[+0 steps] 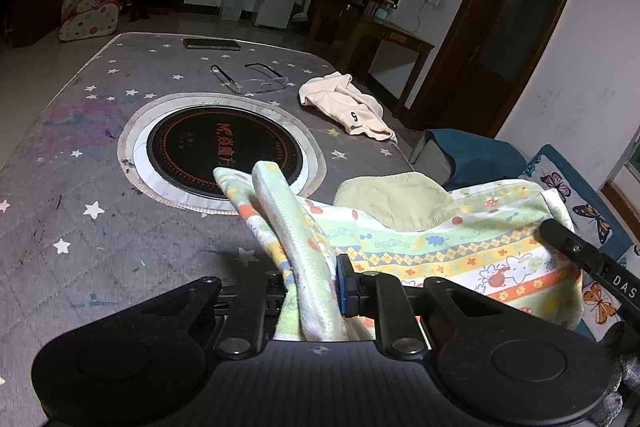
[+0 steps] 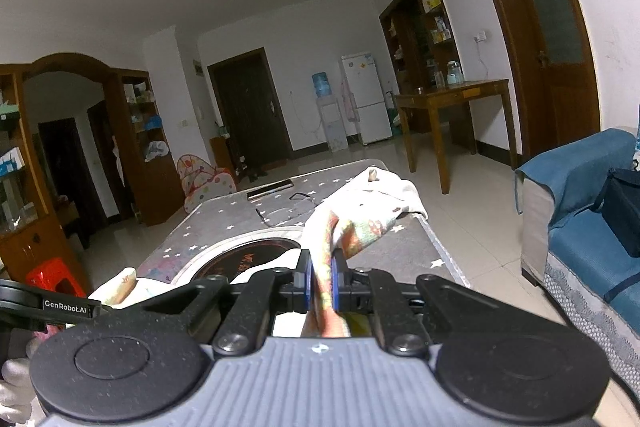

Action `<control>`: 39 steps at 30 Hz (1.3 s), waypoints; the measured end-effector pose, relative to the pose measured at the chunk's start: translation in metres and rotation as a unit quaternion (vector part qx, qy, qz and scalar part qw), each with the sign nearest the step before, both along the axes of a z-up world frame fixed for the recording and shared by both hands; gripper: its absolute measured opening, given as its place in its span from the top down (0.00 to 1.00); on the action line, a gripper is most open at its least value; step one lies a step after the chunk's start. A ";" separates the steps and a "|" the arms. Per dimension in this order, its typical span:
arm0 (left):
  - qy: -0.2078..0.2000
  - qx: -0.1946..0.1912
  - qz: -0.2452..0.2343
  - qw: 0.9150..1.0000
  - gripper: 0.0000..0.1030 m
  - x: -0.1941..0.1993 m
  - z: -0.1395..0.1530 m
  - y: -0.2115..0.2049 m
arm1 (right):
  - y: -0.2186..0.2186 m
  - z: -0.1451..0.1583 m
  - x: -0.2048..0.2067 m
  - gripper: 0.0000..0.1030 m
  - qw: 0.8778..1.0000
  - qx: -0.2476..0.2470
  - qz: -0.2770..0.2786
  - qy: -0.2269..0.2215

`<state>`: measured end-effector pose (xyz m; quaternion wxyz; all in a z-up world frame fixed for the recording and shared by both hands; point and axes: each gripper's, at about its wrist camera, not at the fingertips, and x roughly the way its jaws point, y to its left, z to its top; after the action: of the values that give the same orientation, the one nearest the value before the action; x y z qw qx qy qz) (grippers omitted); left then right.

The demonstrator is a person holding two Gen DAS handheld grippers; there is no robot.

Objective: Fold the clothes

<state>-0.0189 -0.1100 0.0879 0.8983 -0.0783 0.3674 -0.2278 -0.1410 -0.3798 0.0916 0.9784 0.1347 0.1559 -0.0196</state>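
A patterned green, yellow and orange child's garment (image 1: 440, 251) is held up over the near right corner of the grey star-print table (image 1: 100, 187). My left gripper (image 1: 312, 291) is shut on its left edge, and a band of the cloth sticks up between the fingers. My right gripper (image 2: 320, 287) is shut on another bunched edge of the same garment (image 2: 352, 231); its black finger shows in the left wrist view (image 1: 576, 251). A cream garment (image 1: 348, 103) lies crumpled on the table at the far right.
A round black induction hob (image 1: 224, 147) is set in the table's middle. Eyeglasses (image 1: 256, 79) and a dark flat device (image 1: 212, 44) lie at the far end. A blue sofa (image 2: 580, 227) stands at the right, a wooden desk (image 2: 452, 99) beyond, a red stool (image 2: 52, 275) at the left.
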 end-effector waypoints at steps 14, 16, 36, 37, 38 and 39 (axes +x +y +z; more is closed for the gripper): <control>0.022 0.023 0.000 1.000 0.83 0.025 -0.024 -0.012 | -0.001 -0.018 0.026 0.92 0.999 -0.015 0.000 0.040; 0.027 0.025 -0.001 0.999 0.83 0.028 -0.029 -0.012 | -0.002 -0.022 0.029 0.92 0.999 -0.016 -0.002 0.047; 0.068 0.049 0.003 0.997 0.80 0.042 -0.067 -0.010 | -0.021 -0.057 0.051 0.92 0.995 -0.004 -0.015 0.100; 0.069 0.050 0.003 0.996 0.79 0.042 -0.068 -0.010 | -0.022 -0.058 0.052 0.92 0.995 -0.003 -0.016 0.102; 0.070 0.052 0.003 0.996 0.79 0.042 -0.069 -0.010 | -0.022 -0.059 0.052 0.92 0.994 -0.004 -0.017 0.104; 0.071 0.053 0.004 0.996 0.78 0.043 -0.070 -0.010 | -0.022 -0.059 0.053 0.92 0.994 -0.005 -0.017 0.107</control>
<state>0.0238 -0.1196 0.0180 0.8735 -0.0477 0.4419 -0.1986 -0.0880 -0.4020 0.0321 0.9564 0.1294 0.2568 -0.0515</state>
